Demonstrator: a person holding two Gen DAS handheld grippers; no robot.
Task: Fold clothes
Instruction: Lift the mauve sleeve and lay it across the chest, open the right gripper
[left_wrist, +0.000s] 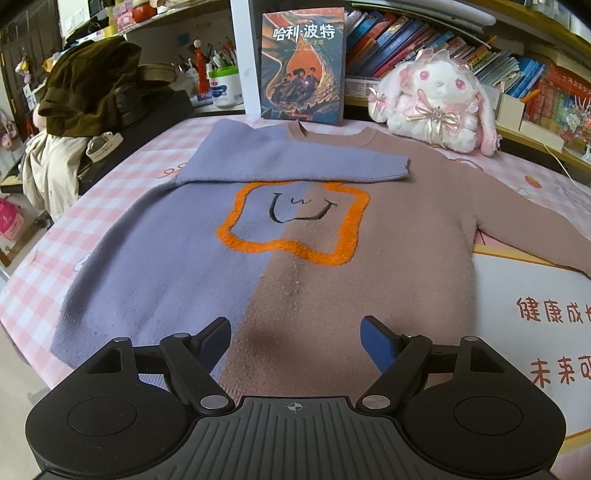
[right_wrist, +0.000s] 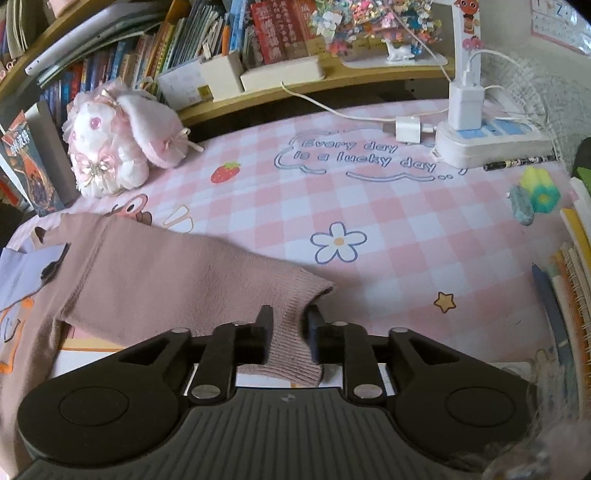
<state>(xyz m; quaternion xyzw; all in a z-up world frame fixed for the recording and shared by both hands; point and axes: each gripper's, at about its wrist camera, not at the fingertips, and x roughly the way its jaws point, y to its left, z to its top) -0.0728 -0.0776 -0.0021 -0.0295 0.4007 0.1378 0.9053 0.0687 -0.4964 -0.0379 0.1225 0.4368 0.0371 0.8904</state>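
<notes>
A sweater (left_wrist: 288, 258), half lilac and half dusty pink with an orange outline and a smiling face, lies flat on the pink checked tablecloth (left_wrist: 110, 206). Its lilac sleeve (left_wrist: 258, 162) is folded across the chest. My left gripper (left_wrist: 295, 332) is open and empty above the sweater's bottom hem. In the right wrist view the pink sleeve (right_wrist: 177, 273) stretches out to the right, and my right gripper (right_wrist: 288, 321) is shut on its ribbed cuff (right_wrist: 291, 350).
A Harry Potter book (left_wrist: 303, 62) and a plush rabbit (left_wrist: 436, 99) stand behind the sweater. A heap of clothes (left_wrist: 85, 96) sits at the left. A power strip with chargers (right_wrist: 484, 136), erasers (right_wrist: 535, 195) and stacked notebooks (right_wrist: 569, 266) lie at the right.
</notes>
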